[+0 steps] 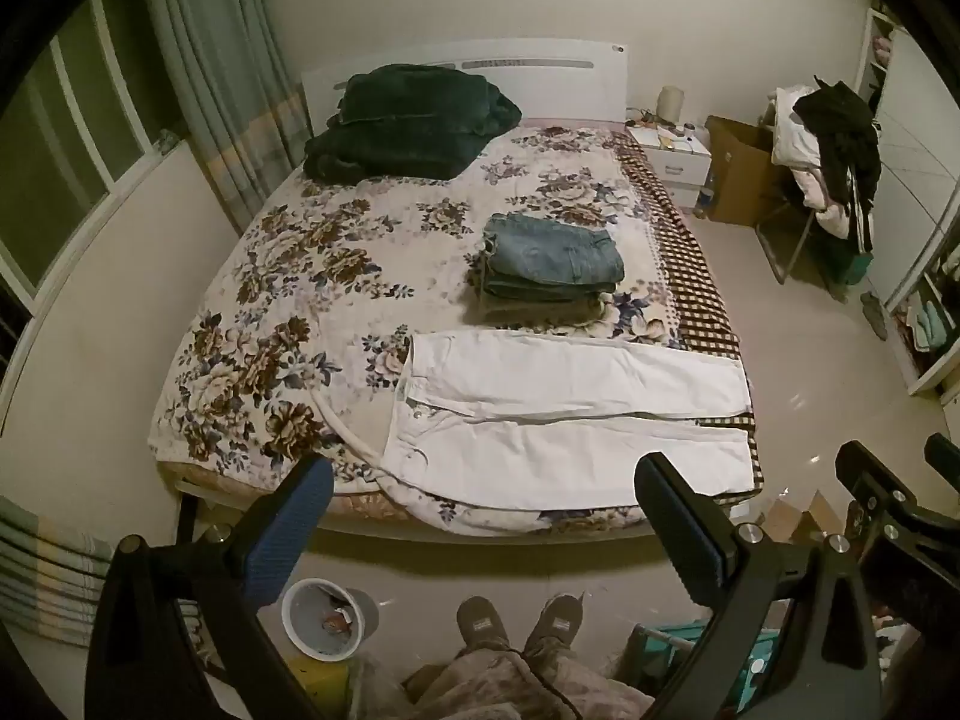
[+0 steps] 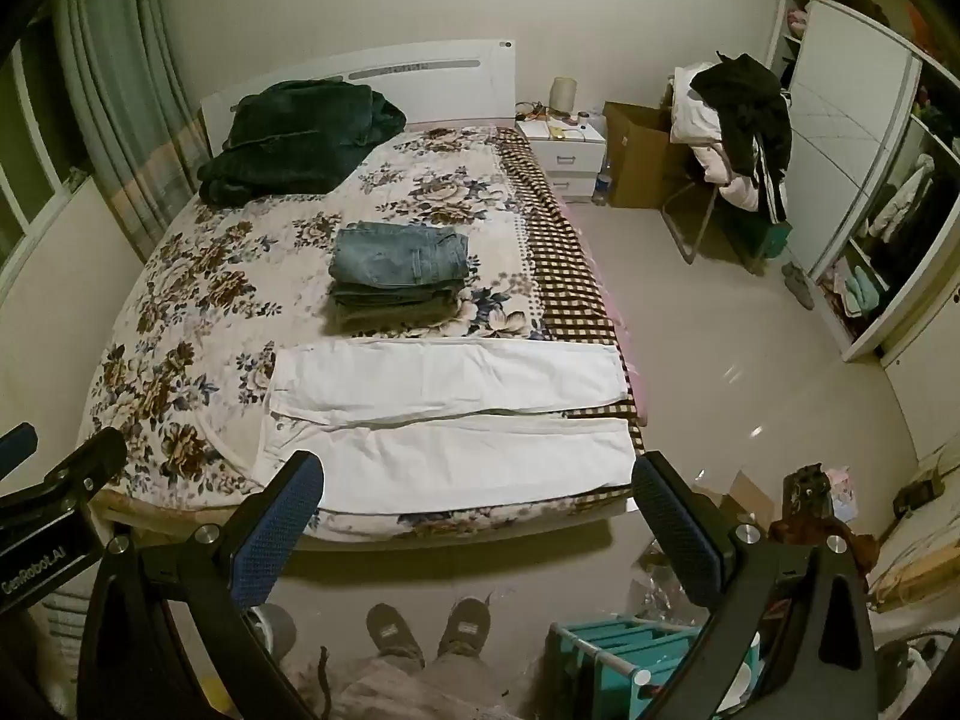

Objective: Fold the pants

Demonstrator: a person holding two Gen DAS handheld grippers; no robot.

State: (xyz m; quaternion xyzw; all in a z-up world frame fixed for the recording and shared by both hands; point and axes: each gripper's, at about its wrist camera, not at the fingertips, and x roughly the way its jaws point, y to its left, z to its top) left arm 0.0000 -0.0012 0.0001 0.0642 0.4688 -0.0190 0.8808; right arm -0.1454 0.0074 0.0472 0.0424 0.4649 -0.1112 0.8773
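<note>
- Two hand-held grippers hang short of the white pants, both spread wide with nothing between their fingers: the left hand-held gripper (image 1: 486, 531) and the right hand-held gripper (image 2: 477, 525).
- Nearest past them, the white pants (image 2: 444, 414) lie flat along the near edge of the bed (image 2: 198, 276), waistband to the left, both legs stretched side by side to the right.
- Judging by the look, the pants are light, soft woven cloth that will sag and slide; a pinch at the waistband corner and at the hem should lift the near leg over the far one. Whether the cloth is thick I cannot tell at this distance.
- Just beyond the pants sits a stack of folded jeans (image 2: 399, 267).
- Farthest from the pants, a dark green blanket (image 2: 300, 138) is heaped by the headboard.
</note>
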